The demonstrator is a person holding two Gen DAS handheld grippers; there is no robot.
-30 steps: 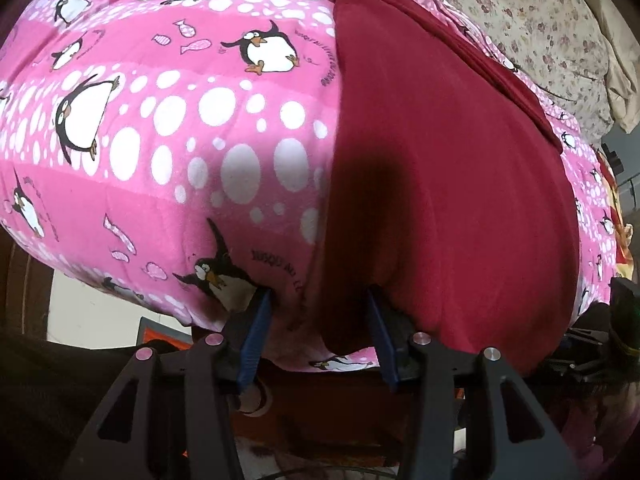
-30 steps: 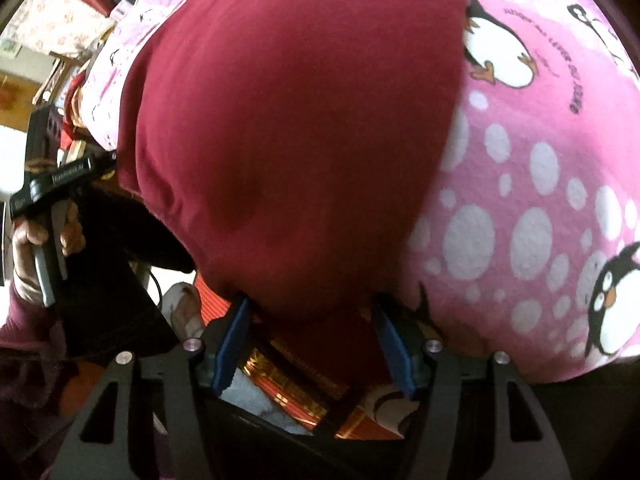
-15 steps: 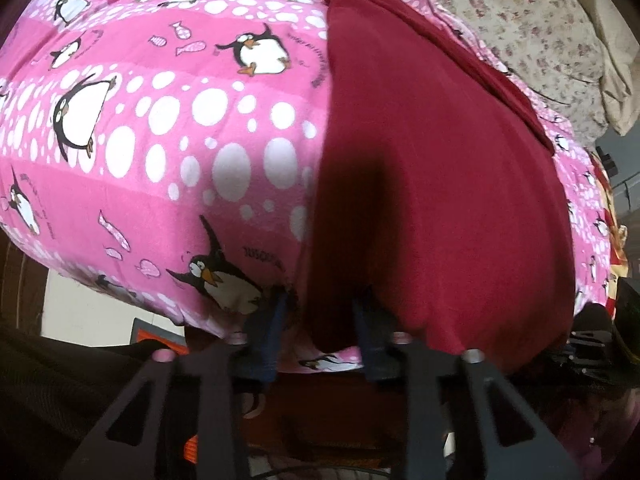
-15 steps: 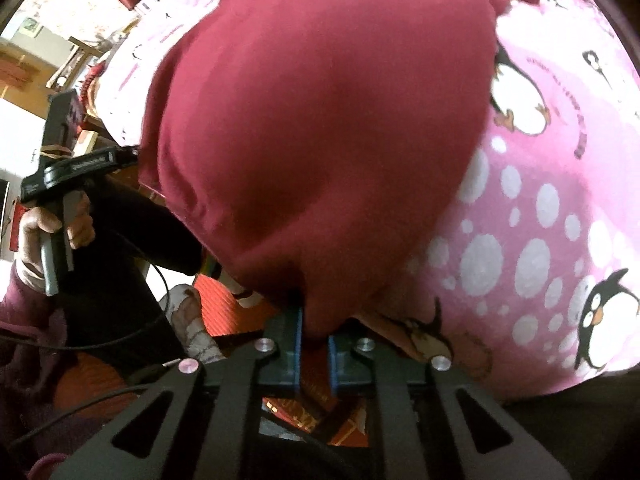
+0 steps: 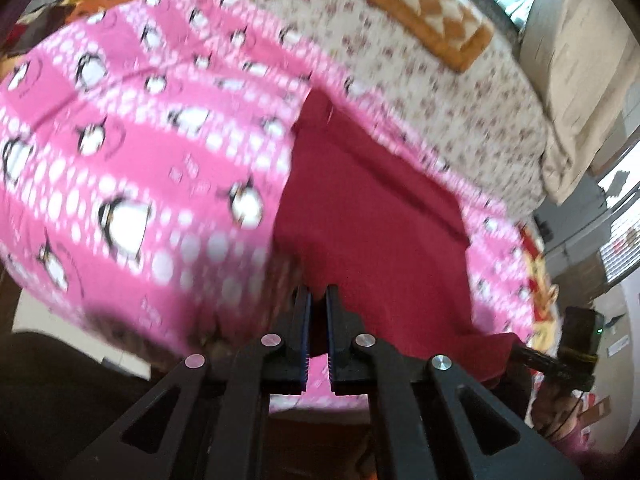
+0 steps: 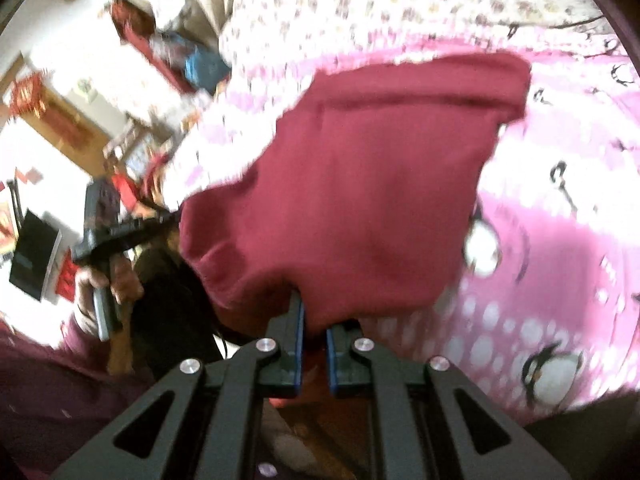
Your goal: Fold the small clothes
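Observation:
A dark red garment (image 5: 372, 216) lies on a pink penguin blanket (image 5: 120, 168). My left gripper (image 5: 318, 300) is shut on the garment's near left corner, with the cloth pinched between the blue pads and lifted off the blanket. In the right wrist view the same garment (image 6: 360, 200) hangs up from my right gripper (image 6: 314, 314), which is shut on its other near corner. The near hem is raised and the far part with the waistband still rests on the blanket (image 6: 560, 240). Both views are blurred by motion.
A floral bedspread (image 5: 420, 92) covers the bed beyond the blanket, with an orange checked cushion (image 5: 424, 12) on it. A person's hand (image 6: 104, 276) holds the left gripper's handle at the bed's edge. Furniture and clutter (image 6: 60, 120) stand beside the bed.
Both grippers went from open around the garment's near hem to shut on it. Both then rose and tilted up, lifting the hem off the blanket, so more of the bed shows.

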